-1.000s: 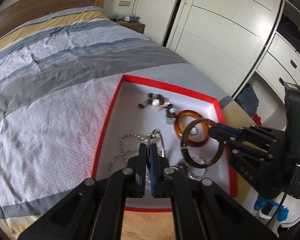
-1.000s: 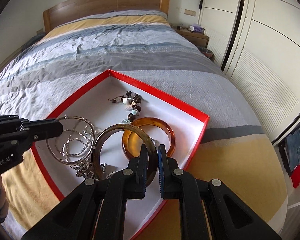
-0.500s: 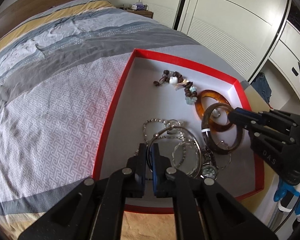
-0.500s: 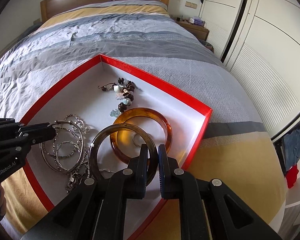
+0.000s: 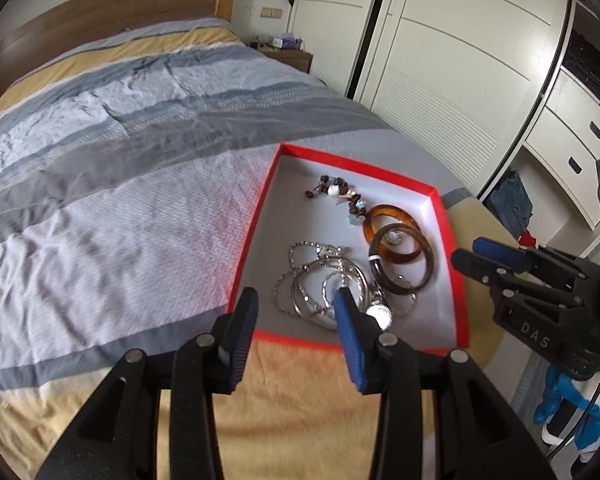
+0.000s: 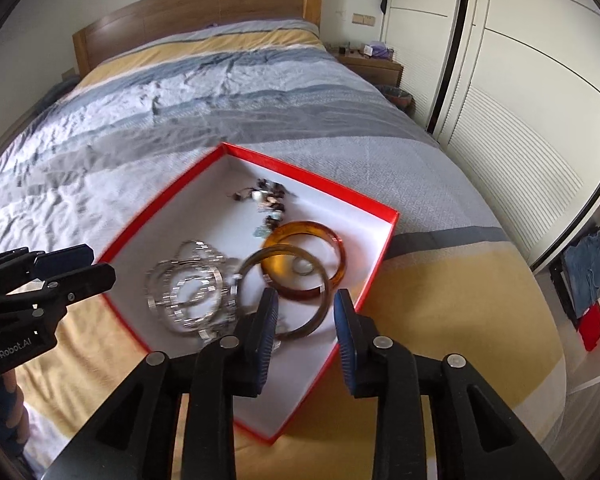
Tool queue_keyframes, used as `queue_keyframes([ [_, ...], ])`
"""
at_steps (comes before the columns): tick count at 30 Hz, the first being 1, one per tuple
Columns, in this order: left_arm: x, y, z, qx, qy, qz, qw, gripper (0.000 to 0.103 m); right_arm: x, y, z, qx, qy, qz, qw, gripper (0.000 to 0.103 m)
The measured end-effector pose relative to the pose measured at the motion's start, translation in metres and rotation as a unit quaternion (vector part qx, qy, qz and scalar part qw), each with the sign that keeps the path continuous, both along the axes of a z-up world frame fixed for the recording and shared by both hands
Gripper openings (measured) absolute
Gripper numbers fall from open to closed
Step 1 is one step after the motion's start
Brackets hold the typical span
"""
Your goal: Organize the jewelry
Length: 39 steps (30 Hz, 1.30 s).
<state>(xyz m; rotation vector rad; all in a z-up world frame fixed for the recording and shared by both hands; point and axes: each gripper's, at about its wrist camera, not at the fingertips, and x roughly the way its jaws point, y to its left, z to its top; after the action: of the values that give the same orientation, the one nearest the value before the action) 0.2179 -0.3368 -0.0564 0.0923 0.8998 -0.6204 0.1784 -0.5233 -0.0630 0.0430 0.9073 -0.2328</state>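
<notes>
A red-rimmed white tray (image 5: 446,232) (image 6: 384,248) lies on the bed. In it lie a beaded bracelet (image 5: 338,194) (image 6: 266,200), an amber bangle (image 5: 392,216) (image 6: 332,240), a dark brown bangle (image 5: 424,276) (image 6: 322,304) overlapping it, and a pile of silver bangles and chains (image 5: 324,284) (image 6: 188,292) with a watch (image 5: 380,312). My left gripper (image 5: 296,300) is open and empty above the tray's near edge. My right gripper (image 6: 304,308) is open and empty over the dark bangle; it also shows in the left wrist view (image 5: 476,254).
The bed (image 5: 120,160) has a striped grey, blue and yellow cover and a wooden headboard (image 6: 200,28). White wardrobes (image 5: 460,60) stand to the right. A nightstand (image 6: 372,64) sits by the headboard. Clothes (image 6: 588,276) lie on the floor at right.
Both grippers have opened and pulled back from the tray. The silver bangle left my left gripper and the dark bangle left my right gripper; both now lie in the tray.
</notes>
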Motion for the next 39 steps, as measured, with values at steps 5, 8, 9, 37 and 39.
queue_keyframes([
  [5, -0.048, 0.042, 0.034, -0.001, -0.033, 0.02, 0.9992, 0.047, -0.036, 0.048, 0.026, 0.014, -0.016, 0.018, 1.0, 0.034],
  [8, -0.076, 0.071, 0.055, 0.001, -0.052, 0.036, 0.998, 0.047, -0.059, 0.077, 0.041, 0.018, -0.02, 0.031, 0.999, 0.034],
  [9, -0.085, 0.083, 0.062, -0.001, -0.055, 0.044, 0.9976, 0.047, -0.067, 0.087, 0.046, 0.018, -0.022, 0.034, 0.999, 0.035],
  [37, -0.233, 0.257, 0.106, -0.001, -0.139, 0.174, 0.9749, 0.05, -0.209, 0.252, 0.082, 0.009, -0.066, 0.078, 0.995, 0.049],
  [39, -0.239, 0.261, 0.107, -0.001, -0.144, 0.178, 0.9734, 0.051, -0.213, 0.255, 0.082, 0.009, -0.068, 0.077, 0.995, 0.049],
])
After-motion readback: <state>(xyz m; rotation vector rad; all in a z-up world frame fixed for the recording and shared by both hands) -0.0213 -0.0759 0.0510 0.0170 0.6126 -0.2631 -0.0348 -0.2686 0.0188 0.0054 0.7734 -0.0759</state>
